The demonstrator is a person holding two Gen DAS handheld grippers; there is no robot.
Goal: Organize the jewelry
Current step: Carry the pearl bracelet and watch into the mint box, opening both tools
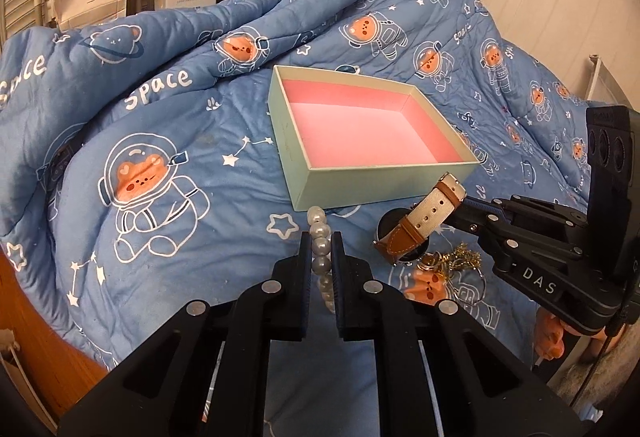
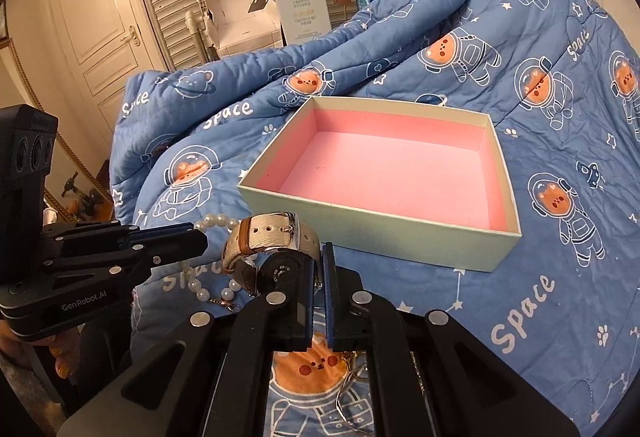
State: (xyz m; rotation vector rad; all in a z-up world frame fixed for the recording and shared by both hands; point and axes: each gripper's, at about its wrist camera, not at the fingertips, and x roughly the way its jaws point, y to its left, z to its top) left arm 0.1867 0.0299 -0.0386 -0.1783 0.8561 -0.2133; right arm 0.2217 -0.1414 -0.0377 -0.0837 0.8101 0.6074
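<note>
Soft, lumpy quilt (image 2: 520, 117) under everything, "Space" printed all over it, so the open pink-lined box (image 2: 440, 235) could tip if nudged. Right gripper (image 2: 318, 269) pinches the watch (image 2: 264, 237) by its strap just outside the box's near wall; the dangling case may swing and slip. Left gripper (image 1: 321, 257) is clamped on the pearl strand (image 1: 320, 237), which could snag. Its housing reads "GenRobot.AI"; the right one's, "DAS".

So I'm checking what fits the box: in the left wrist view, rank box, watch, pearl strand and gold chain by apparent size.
1. Pale green pink-lined cardboard box
2. Cream-and-brown strap watch
3. White pearl strand, partly hidden by the left claw; unsure against the tangled gold chain.
</note>
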